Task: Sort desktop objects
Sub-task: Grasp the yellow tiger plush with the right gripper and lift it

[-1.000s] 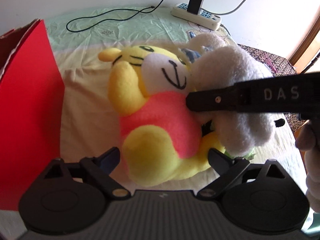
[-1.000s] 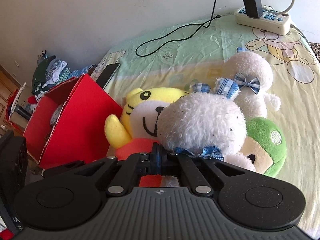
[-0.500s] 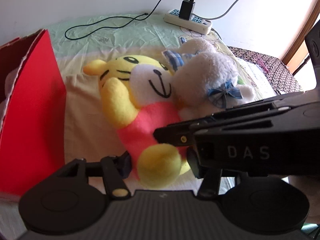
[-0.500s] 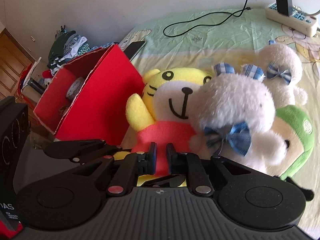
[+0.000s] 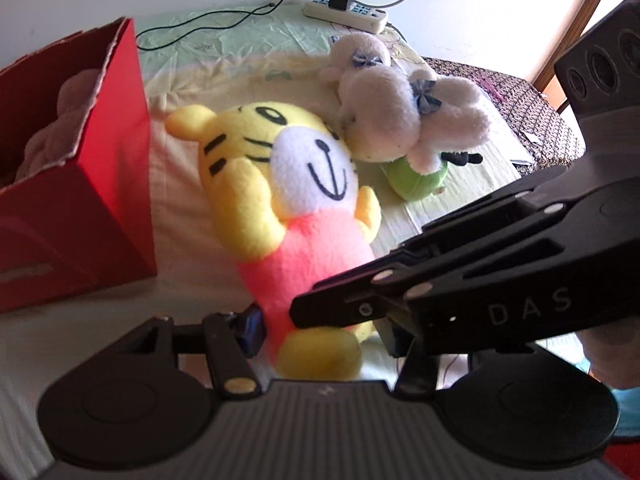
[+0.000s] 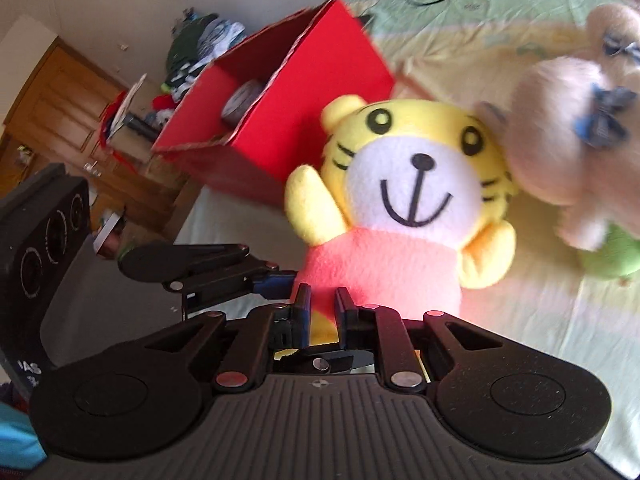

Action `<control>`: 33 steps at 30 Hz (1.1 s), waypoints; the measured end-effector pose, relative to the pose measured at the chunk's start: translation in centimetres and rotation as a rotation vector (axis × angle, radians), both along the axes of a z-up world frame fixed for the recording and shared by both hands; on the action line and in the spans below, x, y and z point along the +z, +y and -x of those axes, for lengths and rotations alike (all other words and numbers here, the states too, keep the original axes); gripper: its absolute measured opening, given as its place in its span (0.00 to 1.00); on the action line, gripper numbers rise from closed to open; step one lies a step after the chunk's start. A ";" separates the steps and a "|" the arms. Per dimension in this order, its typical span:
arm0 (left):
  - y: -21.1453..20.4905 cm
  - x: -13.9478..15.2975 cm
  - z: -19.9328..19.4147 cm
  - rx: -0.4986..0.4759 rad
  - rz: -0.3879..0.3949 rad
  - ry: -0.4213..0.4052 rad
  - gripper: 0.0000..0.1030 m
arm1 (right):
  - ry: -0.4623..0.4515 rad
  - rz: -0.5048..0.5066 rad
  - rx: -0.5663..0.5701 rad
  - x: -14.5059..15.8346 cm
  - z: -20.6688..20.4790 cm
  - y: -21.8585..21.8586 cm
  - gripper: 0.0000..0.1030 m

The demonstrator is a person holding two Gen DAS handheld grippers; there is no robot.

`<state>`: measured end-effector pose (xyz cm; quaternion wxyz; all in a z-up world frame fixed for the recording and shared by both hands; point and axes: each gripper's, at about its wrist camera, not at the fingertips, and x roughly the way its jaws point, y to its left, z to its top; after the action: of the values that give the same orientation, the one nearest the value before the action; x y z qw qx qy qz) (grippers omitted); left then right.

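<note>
Yellow and pink plush is the whole story here: the tiger toy (image 5: 296, 216) lies on the bedsheet (image 5: 224, 60) just right of the red box (image 5: 100, 184), head pointing away from both cameras and feet toward them, so its long axis runs pretty much straight along the line of the fingers.

The left gripper (image 5: 320, 332) has its fingers spread on either side of the tiger's lower body, one pad at the left hip, the other mostly hidden behind the right tool. It looks open around the toy rather than squeezing it.

The right gripper (image 6: 322, 312) comes in from the tiger's other side, jaws narrowed to a slim gap right at the pink belly and yellow foot. Whether it has actually pinched fabric, I can't tell, since the tips sit against the plush.

Beyond the tiger's head the white bunny plush (image 5: 384, 120) is piled on a green toy (image 5: 420, 176), touching the tiger's cheek.

My guess is the tiger goes in the box next. The box sits on the left gripper's side, so that arm has the shorter carry.
</note>
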<state>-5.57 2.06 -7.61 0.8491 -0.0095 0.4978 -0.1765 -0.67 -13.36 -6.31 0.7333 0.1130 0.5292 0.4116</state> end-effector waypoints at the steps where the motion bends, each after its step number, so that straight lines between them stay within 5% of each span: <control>1: 0.4 0.1 0.5 0.005 0.003 0.003 0.52 | 0.006 -0.010 0.017 0.0 0.2 0.3 0.16; 6: 1.7 -0.5 1.1 0.041 -0.005 0.026 0.53 | 0.028 -0.030 0.063 -0.4 0.2 1.7 0.16; 11: 3.2 0.1 0.7 0.108 0.007 -0.006 0.69 | 0.018 -0.058 -0.035 -0.1 -0.4 -0.9 0.20; 15: 4.2 1.2 0.3 0.139 -0.013 -0.050 0.85 | 0.000 0.011 -0.182 -0.9 -0.9 -4.3 0.49; 17: 4.5 1.1 -0.2 0.146 -0.024 -0.056 0.90 | 0.025 0.017 -0.237 -1.8 -1.2 -5.5 0.50; 24: 4.9 -1.9 -3.2 0.147 0.075 0.062 0.92 | 0.135 -0.064 -0.276 -5.1 -2.3 -5.3 0.50; 29: 4.2 -2.9 -4.4 0.151 0.103 0.092 0.77 | 0.177 -0.108 -0.292 -6.0 -2.9 -4.5 0.53; 33: 2.0 -2.4 -3.8 0.112 0.022 0.037 0.75 | 0.219 -0.161 -0.264 -6.1 -2.7 -5.0 0.37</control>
<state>-1.80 4.10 -10.00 0.8483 -0.0498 0.5100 -0.1336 2.04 -18.36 -12.38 0.7075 0.2842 0.5517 0.3380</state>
